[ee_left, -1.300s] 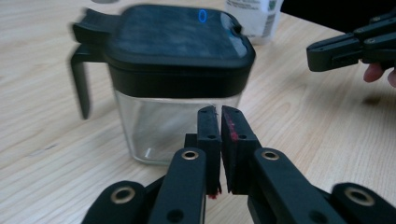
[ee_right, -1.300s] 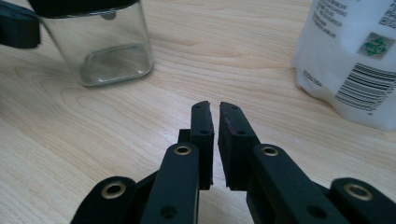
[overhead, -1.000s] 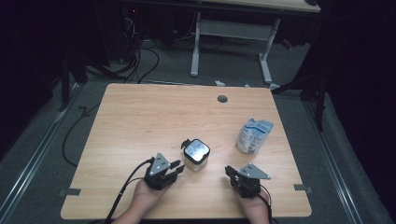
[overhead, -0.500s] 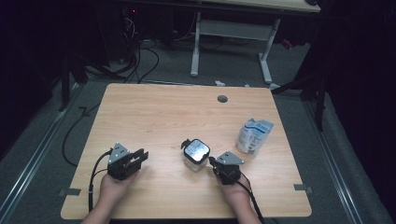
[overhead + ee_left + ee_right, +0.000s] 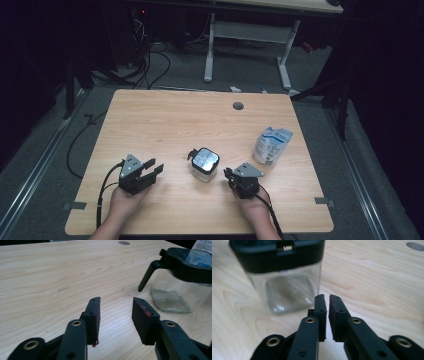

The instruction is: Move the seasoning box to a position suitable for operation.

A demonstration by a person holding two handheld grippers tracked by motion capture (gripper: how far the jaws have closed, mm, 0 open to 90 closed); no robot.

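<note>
On the table, the jar sits lower centre of the frame, the pouch to its right, grippers flanking it.

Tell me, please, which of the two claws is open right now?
The left claw: its jaws stand wide apart above bare table. The right claw, beside the glass jar, has its jaws nearly touching.

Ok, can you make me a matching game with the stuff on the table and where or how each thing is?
Things:
1. glass jar
2. pouch
3. left gripper
4. right gripper

States:
A. jaws nearly closed, holding nothing
B. standing at the table's right side
C. jaws apart, holding nothing
D. black lid, between the two grippers

Pairs: 1-D, 2-B, 3-C, 4-A
</note>
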